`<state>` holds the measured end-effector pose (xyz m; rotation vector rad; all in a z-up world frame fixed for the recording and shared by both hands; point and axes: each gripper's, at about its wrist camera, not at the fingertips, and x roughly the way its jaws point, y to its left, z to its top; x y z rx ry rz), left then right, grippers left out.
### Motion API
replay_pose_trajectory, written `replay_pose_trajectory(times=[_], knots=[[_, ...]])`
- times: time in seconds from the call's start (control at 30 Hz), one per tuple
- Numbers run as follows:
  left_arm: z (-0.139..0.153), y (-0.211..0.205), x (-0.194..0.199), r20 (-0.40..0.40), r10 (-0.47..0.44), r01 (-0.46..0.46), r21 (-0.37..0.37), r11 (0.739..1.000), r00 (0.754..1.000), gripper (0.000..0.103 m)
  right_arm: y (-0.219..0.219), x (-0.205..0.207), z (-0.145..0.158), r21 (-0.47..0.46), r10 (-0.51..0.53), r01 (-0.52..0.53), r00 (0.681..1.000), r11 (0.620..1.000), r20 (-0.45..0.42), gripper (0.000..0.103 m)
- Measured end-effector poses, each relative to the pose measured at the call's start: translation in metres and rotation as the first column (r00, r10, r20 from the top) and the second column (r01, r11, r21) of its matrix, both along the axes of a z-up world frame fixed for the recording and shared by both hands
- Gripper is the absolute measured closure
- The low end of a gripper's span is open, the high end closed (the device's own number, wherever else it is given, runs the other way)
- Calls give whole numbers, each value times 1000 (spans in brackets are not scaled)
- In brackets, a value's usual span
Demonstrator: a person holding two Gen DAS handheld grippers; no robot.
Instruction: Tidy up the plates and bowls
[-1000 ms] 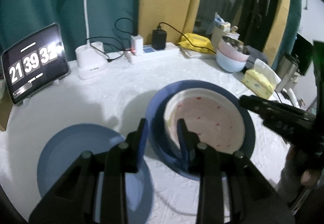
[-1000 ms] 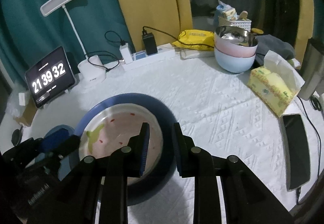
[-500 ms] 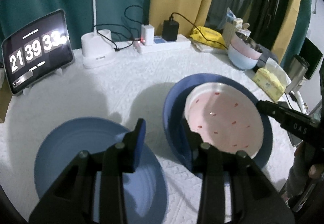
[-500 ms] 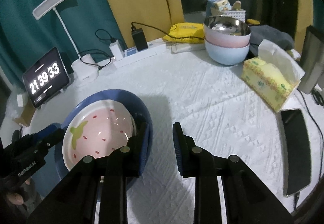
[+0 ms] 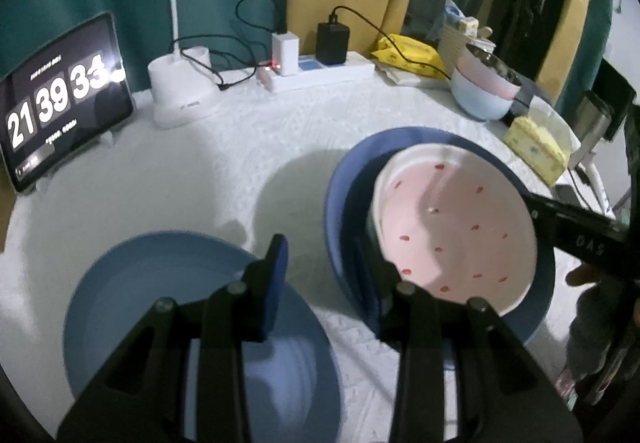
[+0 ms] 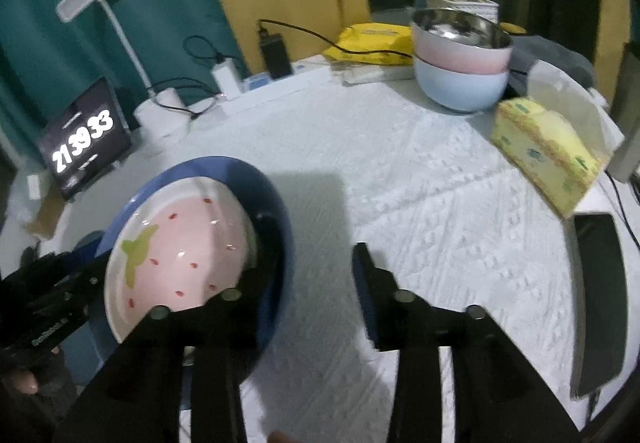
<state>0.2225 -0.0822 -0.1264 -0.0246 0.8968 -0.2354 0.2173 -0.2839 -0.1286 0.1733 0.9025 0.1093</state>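
Observation:
A dark blue plate (image 5: pixel 336 203) (image 6: pixel 260 179) holds a pink strawberry-patterned plate (image 5: pixel 452 227) (image 6: pixel 188 243) on the white tablecloth. My left gripper (image 5: pixel 320 259) straddles its near-left rim. One finger is inside and one outside, and the outer pad stands clear of the rim. My right gripper (image 6: pixel 316 247) straddles the opposite rim with its jaws opening, the outer finger (image 6: pixel 366 283) well off the plate. A light blue plate (image 5: pixel 160 303) lies flat under my left gripper's outer finger.
A steel bowl sits in a pink and a light blue bowl (image 6: pixel 460 83) at the back right. Near them are a yellow tissue pack (image 6: pixel 548 151) and a phone (image 6: pixel 600 291). A clock tablet (image 5: pixel 60 99), lamp base (image 5: pixel 180 91) and power strip (image 5: pixel 320 71) line the back.
Both grippers came down with the dark blue plate and its pink plate. The right jaws, closed on the rim before, have spread apart. The left jaws widened slightly.

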Motion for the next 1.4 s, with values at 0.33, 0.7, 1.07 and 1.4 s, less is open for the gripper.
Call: replay_pose_trajectory(times=[0.33,0.7,1.07,1.4], knots=[[0,-4,-3,27,7,-6,-39,999,1000,87,-5,2,-7,96,-21,20,1000,995,7,64],[4,-10,-7,51,-7,9,-43,999,999,92,8,-1,-2,91,-22,20,1000,996,22,93],[10,-14,-15,68,-30,35,-78,996,997,92,8,-12,19,69,-52,47,997,996,64,94],[32,-1,-26,121,-17,29,-99,995,993,92,19,-22,45,56,-39,32,992,998,117,94]])
